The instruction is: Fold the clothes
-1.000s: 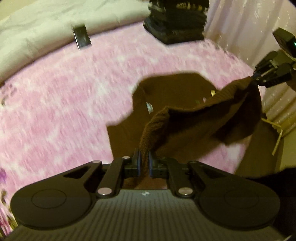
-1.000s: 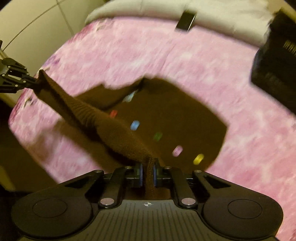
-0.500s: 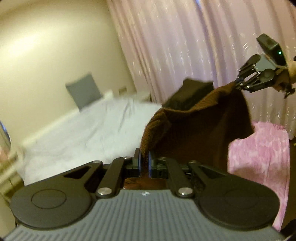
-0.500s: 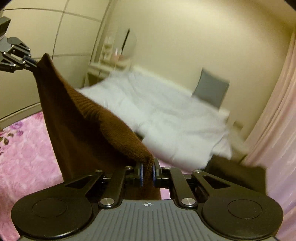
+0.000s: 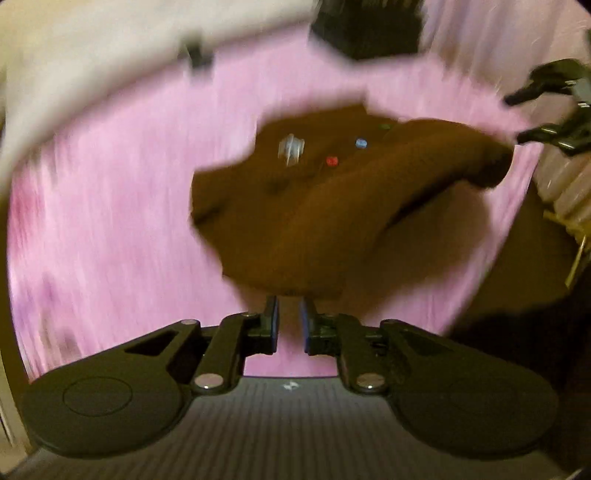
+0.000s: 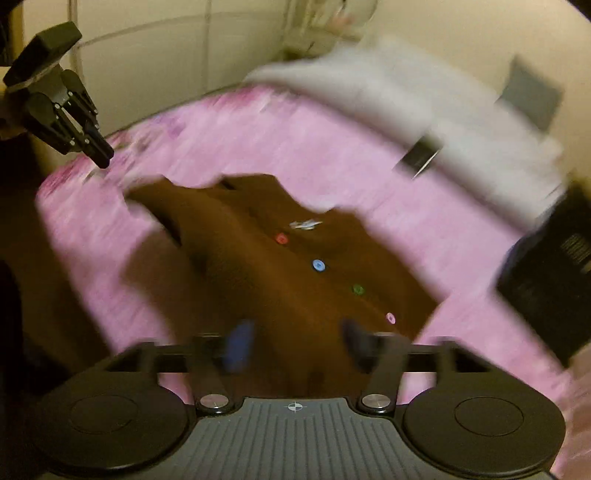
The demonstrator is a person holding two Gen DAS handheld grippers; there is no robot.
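Note:
A brown knit cardigan [image 5: 317, 206] with coloured buttons lies on a pink blanket [image 5: 110, 221]; it also shows in the right wrist view [image 6: 295, 280]. My left gripper [image 5: 289, 325] is open with a narrow gap, empty, just short of the cardigan's near edge. My right gripper [image 6: 295, 345] is wide open and empty above the cardigan's near part. The right gripper also shows at the upper right of the left wrist view [image 5: 517, 114], open. The left gripper shows at the upper left of the right wrist view [image 6: 103, 157]. Both views are blurred by motion.
A white duvet [image 6: 424, 96] lies beyond the pink blanket [image 6: 332, 147], with a grey pillow [image 6: 532, 96] at the wall. A dark stack of clothes [image 5: 365, 29] sits at the far end, also at the right edge of the right wrist view [image 6: 554, 280]. Curtains [image 5: 498, 44] hang at right.
Both grippers held the cardigan up in the air, then came down and let it go. It now lies on the pink blanket and both jaws have opened.

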